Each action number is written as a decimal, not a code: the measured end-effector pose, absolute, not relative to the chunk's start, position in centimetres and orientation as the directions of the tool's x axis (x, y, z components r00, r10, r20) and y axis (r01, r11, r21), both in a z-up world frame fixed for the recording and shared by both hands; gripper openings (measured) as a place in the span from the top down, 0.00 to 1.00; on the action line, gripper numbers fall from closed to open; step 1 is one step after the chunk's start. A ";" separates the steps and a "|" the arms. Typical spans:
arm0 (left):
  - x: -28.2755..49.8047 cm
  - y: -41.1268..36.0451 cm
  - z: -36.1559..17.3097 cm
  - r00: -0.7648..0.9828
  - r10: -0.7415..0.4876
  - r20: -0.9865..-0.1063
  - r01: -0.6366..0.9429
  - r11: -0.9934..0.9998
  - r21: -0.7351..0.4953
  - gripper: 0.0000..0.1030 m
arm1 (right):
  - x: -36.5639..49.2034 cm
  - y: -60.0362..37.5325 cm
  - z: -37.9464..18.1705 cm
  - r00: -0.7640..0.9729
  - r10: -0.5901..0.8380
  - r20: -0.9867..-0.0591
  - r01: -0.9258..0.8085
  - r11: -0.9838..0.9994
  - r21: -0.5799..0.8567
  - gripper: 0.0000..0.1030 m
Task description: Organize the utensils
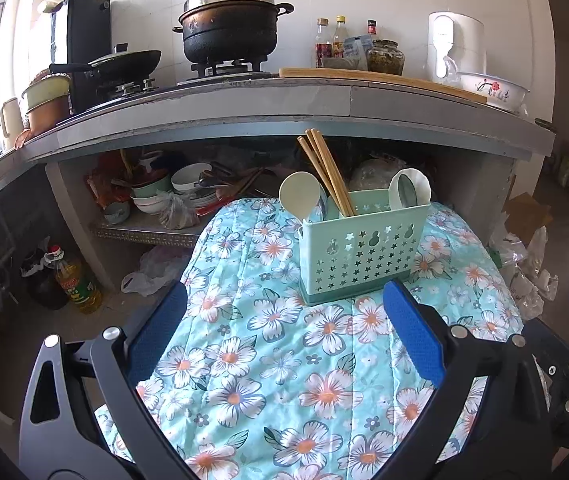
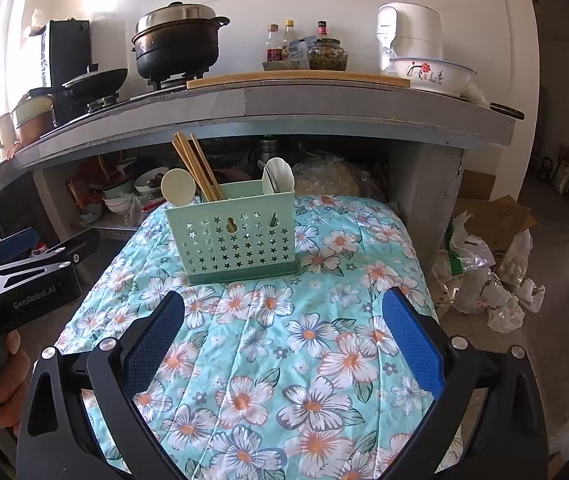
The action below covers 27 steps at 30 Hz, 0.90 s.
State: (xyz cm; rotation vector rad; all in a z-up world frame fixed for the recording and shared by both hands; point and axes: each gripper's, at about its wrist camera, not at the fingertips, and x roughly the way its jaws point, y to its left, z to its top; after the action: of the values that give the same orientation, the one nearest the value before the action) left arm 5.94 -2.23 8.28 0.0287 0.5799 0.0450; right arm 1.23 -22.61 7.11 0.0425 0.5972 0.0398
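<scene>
Blue pads, textured, on black frames: left gripper and right gripper, both spread wide and holding nothing, poised above the near part of the worktop.

Quilted cloth, turquoise with white and orange flowers, covering the worktop; soft, likely to crease or drag under anything slid across it.

Mint plastic utensil caddy, star-perforated walls, darker base, upright near the far end of the cloth, beyond the fingertips of both grippers. Judged light and thin-walled, apt to tip or skid if pushed high up; best steadied low on a side wall.

Contents, standing upright in the caddy:
- Wooden chopsticks, several, leaning left in the middle compartment. Stiff, light, slender; take hold across the bare upper shafts, where they may roll between the pads.
- Pale spoon, at the left end, bowl upward. Smooth, possibly slippery; whether ceramic or plastic cannot be told.
- White spoons, at the right end, nested bowls upward; same caution.

No loose utensils show on the cloth, so sorting appears largely complete.

Beyond: grey counter with a lidded black pot.
</scene>
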 end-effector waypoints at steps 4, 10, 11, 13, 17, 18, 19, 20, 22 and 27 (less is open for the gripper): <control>6.1 -1.9 8.1 0.833 0.058 -0.550 -0.039 0.998 0.045 0.08 | 1.3 -22.7 7.2 0.826 0.047 -0.562 -0.021 0.998 0.053 0.06; 5.9 -1.4 8.0 0.834 0.074 -0.547 -0.048 0.997 0.062 0.08 | 1.3 -22.7 7.6 0.830 0.038 -0.556 -0.018 0.999 0.041 0.06; 5.9 -1.3 7.9 0.833 0.077 -0.548 -0.051 0.997 0.062 0.08 | 1.3 -22.7 7.6 0.831 0.036 -0.555 -0.017 0.999 0.039 0.06; 5.9 -0.9 7.9 0.833 0.084 -0.547 -0.059 0.996 0.064 0.08 | 1.3 -22.9 7.8 0.833 0.031 -0.552 -0.013 0.999 0.036 0.06; 5.9 -0.2 7.8 0.831 0.101 -0.547 -0.075 0.995 0.070 0.08 | 1.1 -23.7 8.0 0.836 0.007 -0.548 0.011 0.999 0.030 0.06; 5.8 0.0 7.7 0.830 0.103 -0.548 -0.078 0.995 0.070 0.08 | 1.1 -24.0 8.0 0.837 0.000 -0.548 0.020 0.999 0.030 0.06; 5.8 0.2 7.7 0.829 0.105 -0.549 -0.079 0.994 0.071 0.08 | 1.0 -24.3 8.0 0.837 -0.008 -0.548 0.030 0.999 0.032 0.06; 5.8 0.3 7.6 0.829 0.107 -0.550 -0.080 0.994 0.073 0.08 | 1.0 -24.6 8.0 0.836 -0.012 -0.548 0.038 0.999 0.035 0.06; 5.7 0.5 7.3 0.826 0.116 -0.552 -0.085 0.993 0.083 0.08 | 0.8 -25.1 8.0 0.836 -0.020 -0.548 0.050 0.998 0.040 0.06; 5.3 1.8 6.4 0.811 0.149 -0.565 -0.109 0.989 0.105 0.08 | 0.7 -25.4 8.0 0.835 -0.025 -0.550 0.056 0.998 0.039 0.06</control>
State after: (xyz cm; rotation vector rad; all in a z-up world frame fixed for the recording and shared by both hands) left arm 5.33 1.79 6.38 0.0686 0.6092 0.1380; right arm 0.69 -25.44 7.96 0.0541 0.5811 -0.0430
